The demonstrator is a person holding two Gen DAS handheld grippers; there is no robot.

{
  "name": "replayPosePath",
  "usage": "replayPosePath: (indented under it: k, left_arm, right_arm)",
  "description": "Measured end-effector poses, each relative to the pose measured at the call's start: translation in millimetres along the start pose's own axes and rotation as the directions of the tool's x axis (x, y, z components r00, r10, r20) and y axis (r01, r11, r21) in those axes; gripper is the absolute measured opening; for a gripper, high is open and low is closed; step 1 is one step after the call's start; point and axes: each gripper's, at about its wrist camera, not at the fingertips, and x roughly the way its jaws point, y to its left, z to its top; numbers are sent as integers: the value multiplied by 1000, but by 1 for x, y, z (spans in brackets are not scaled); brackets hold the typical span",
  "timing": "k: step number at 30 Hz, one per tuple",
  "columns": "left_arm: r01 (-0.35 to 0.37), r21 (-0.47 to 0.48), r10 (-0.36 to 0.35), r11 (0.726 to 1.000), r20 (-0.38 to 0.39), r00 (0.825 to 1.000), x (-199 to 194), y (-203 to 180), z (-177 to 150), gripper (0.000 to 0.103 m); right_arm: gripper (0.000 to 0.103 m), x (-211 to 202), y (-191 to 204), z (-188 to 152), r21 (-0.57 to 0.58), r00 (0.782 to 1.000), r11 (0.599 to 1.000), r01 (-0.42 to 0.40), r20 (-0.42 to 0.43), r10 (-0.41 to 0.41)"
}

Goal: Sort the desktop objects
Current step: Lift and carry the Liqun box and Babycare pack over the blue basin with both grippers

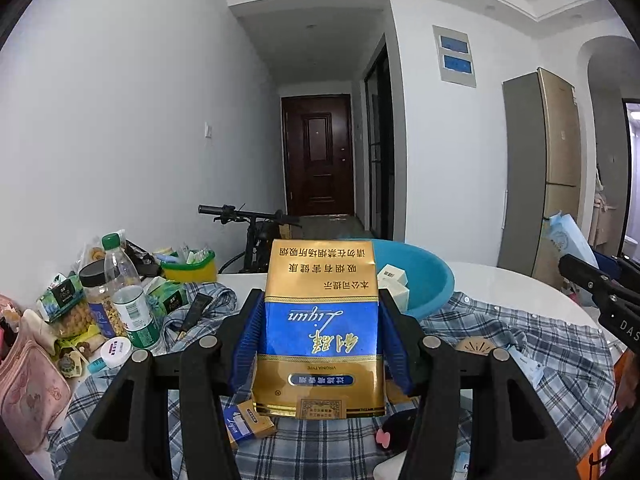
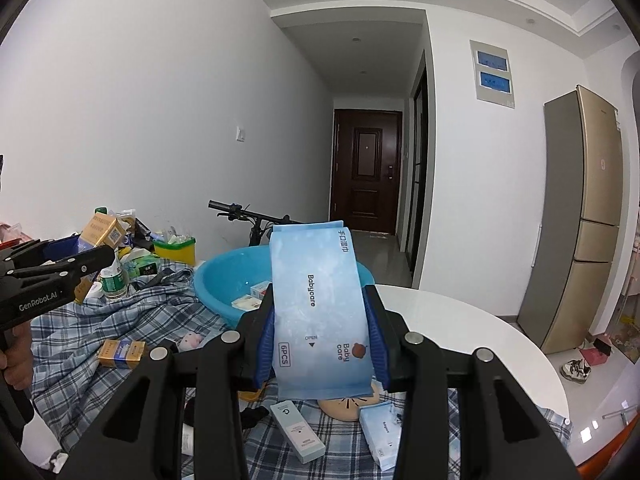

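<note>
My left gripper [image 1: 320,340] is shut on a gold and blue cigarette carton [image 1: 322,332], held upright above the plaid cloth [image 1: 540,352]. In the right wrist view my right gripper [image 2: 320,336] is shut on a light blue Babycare wipes pack [image 2: 316,312], also upright. Behind both stands a blue plastic basin [image 1: 428,280] [image 2: 218,276] with small white boxes [image 1: 394,280] inside. Each gripper shows in the other's view: the right one [image 1: 600,280] at the right edge with its pack, the left one [image 2: 80,260] at the left with the carton.
At the left lies a pile: water bottle [image 1: 130,300], nut jar [image 1: 94,300], pink pouch [image 1: 28,396], green and yellow tray [image 1: 190,266]. Small packs and tubes lie on the cloth below [image 2: 298,432]. The round white table [image 2: 460,320] ends at the right. A bicycle [image 1: 256,228] stands behind.
</note>
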Motion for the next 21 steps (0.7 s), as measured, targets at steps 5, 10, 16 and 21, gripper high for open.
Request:
replayPosePath:
  k: [5,10,16,21]
  left_arm:
    - [-6,-1,6,1000,16,1000,0,3,6,57]
    - [-4,-9,4,1000,19,1000,3,2,7,57]
    - [-14,0,14,1000,23,1000,21,-4,6,57]
    - [10,-36,-11,999,-33,999,55,-2,9,57]
  right_arm:
    - [38,-1,-9,8,23,1000,1000,7,9,-7]
    - [38,5,-10,11,19,1000,1000,6,12,-6]
    - [38,21,-12,13,15,1000,1000,-6,5,6]
    - [38,41,-14,18,14,1000,1000,-17,0,17]
